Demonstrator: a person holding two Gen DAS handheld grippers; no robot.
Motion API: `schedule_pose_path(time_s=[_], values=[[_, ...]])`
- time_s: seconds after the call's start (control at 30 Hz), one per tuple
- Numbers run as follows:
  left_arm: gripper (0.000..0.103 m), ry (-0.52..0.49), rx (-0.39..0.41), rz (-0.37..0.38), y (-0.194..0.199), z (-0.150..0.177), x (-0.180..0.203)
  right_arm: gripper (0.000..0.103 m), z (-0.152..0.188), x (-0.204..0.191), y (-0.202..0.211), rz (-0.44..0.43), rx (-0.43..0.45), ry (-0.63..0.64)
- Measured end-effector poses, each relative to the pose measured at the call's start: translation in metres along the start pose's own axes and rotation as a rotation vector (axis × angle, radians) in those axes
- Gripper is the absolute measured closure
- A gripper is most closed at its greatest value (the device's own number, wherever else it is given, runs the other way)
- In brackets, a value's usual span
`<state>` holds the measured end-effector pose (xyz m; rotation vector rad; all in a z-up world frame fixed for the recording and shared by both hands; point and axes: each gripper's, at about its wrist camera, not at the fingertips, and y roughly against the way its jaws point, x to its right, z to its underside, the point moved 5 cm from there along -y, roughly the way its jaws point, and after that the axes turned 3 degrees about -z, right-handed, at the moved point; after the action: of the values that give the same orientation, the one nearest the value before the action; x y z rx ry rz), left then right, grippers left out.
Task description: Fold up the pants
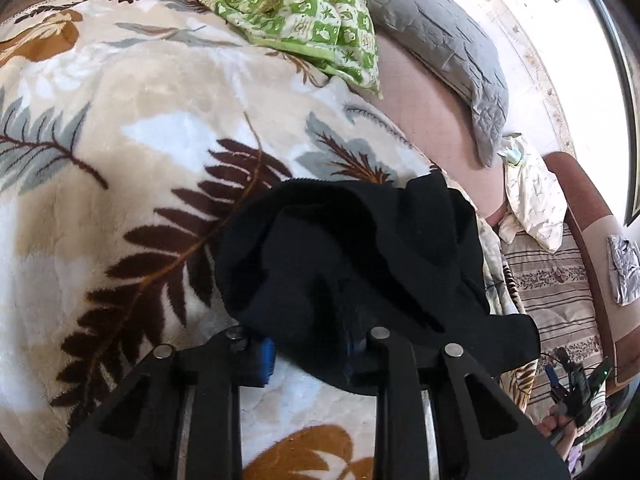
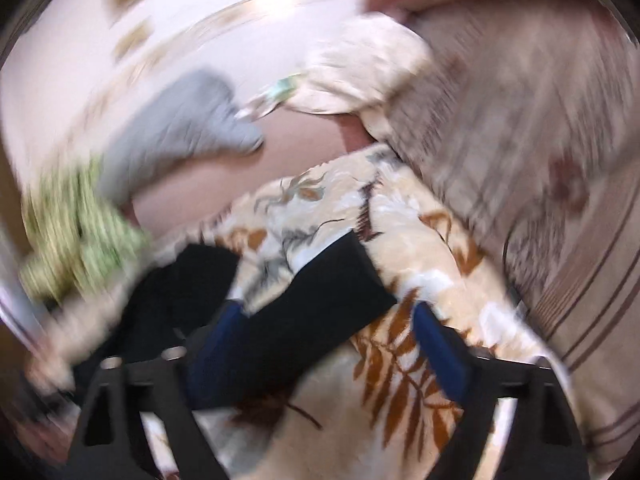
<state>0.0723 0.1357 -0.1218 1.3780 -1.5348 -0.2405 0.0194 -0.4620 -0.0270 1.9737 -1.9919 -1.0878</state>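
Note:
The black pants (image 1: 360,252) lie bunched on a cream blanket with a leaf print (image 1: 140,120). My left gripper (image 1: 310,354) sits at the near edge of the bunch with its jaws apart; black cloth drapes between its blue pads (image 1: 266,356) and hides the right one. In the blurred right wrist view a black pant leg (image 2: 304,320) stretches over the blanket (image 2: 400,248). My right gripper (image 2: 324,344) is open, jaws wide, with the leg end lying between the blue pads (image 2: 438,348).
A green patterned quilt (image 1: 296,16) and a grey pillow (image 1: 444,52) lie at the far side of the bed. A striped sofa cover (image 1: 556,280) and a cream cushion (image 1: 532,196) sit to the right. The other hand with its gripper (image 1: 568,392) shows at the lower right.

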Motion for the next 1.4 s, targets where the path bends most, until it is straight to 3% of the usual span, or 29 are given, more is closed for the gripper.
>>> schedule_pose_path(time_s=[0.07, 0.1, 0.17, 0.27, 0.4, 0.43, 0.47, 0.5, 0.53, 0.63, 0.73, 0.87, 0.93, 1.03, 1.1, 1.17, 1.2, 1.23, 1.33, 1.4], values=[[0.081, -0.002, 0.001, 0.005, 0.000, 0.000, 0.000, 0.033, -0.003, 0.027, -0.008, -0.096, -0.035, -0.172], [0.081, -0.008, 0.003, 0.003, 0.000, 0.001, 0.002, 0.041, -0.003, 0.037, -0.012, -0.130, -0.053, -0.238], [0.075, -0.019, 0.004, -0.004, -0.001, 0.000, 0.005, 0.047, -0.002, 0.054, -0.019, -0.152, -0.070, -0.334], [0.065, -0.032, 0.008, 0.005, -0.003, 0.000, 0.011, 0.061, -0.004, 0.060, -0.030, -0.211, -0.091, -0.372], [0.063, -0.044, 0.013, 0.002, -0.005, 0.000, 0.017, 0.068, -0.003, 0.052, -0.049, -0.215, -0.141, -0.323], [0.077, -0.048, 0.022, -0.007, -0.005, 0.000, 0.016, 0.068, -0.004, 0.052, -0.051, -0.204, -0.144, -0.315], [0.093, -0.049, 0.023, -0.017, -0.004, 0.000, 0.015, 0.075, -0.004, 0.052, -0.054, -0.202, -0.146, -0.310], [0.094, -0.035, 0.019, -0.013, -0.004, 0.000, 0.013, 0.093, -0.004, 0.051, -0.056, -0.206, -0.151, -0.305], [0.094, -0.010, 0.026, 0.001, 0.000, -0.001, 0.009, 0.099, -0.004, 0.050, -0.057, -0.205, -0.151, -0.299], [0.095, -0.035, 0.071, -0.014, 0.028, 0.002, 0.011, 0.100, -0.003, 0.045, -0.046, -0.205, -0.133, -0.274], [0.096, -0.034, 0.118, -0.049, 0.065, 0.002, -0.005, 0.100, 0.008, 0.037, -0.034, -0.230, -0.175, -0.263], [0.096, 0.036, 0.122, -0.101, 0.110, 0.009, -0.059, 0.100, 0.051, 0.018, -0.039, -0.256, -0.387, -0.238], [0.096, 0.055, 0.103, -0.128, 0.119, 0.016, -0.075, 0.100, 0.075, 0.004, -0.048, -0.229, -0.492, -0.186], [0.089, 0.038, 0.082, -0.176, 0.112, 0.025, -0.083, 0.101, 0.087, -0.001, -0.056, -0.132, -0.535, -0.121], [0.087, 0.015, 0.109, -0.238, 0.115, 0.025, -0.085, 0.098, 0.079, 0.001, -0.054, -0.079, -0.481, -0.117], [0.074, 0.004, 0.151, -0.282, 0.123, 0.020, -0.088, 0.088, 0.064, -0.004, -0.046, 0.058, -0.383, -0.022], [0.070, 0.004, 0.173, -0.310, 0.128, 0.017, -0.092, 0.088, 0.055, -0.011, -0.042, 0.082, -0.332, 0.024], [0.065, 0.005, 0.206, -0.338, 0.137, 0.013, -0.095, 0.088, 0.045, -0.023, -0.038, 0.059, -0.280, 0.061], [0.055, 0.010, 0.301, -0.404, 0.162, 0.006, -0.100, 0.069, 0.032, -0.086, -0.034, -0.091, -0.166, 0.258], [0.053, -0.023, 0.320, -0.352, 0.171, 0.006, -0.088, 0.052, 0.042, -0.144, -0.039, -0.245, -0.145, 0.470]])
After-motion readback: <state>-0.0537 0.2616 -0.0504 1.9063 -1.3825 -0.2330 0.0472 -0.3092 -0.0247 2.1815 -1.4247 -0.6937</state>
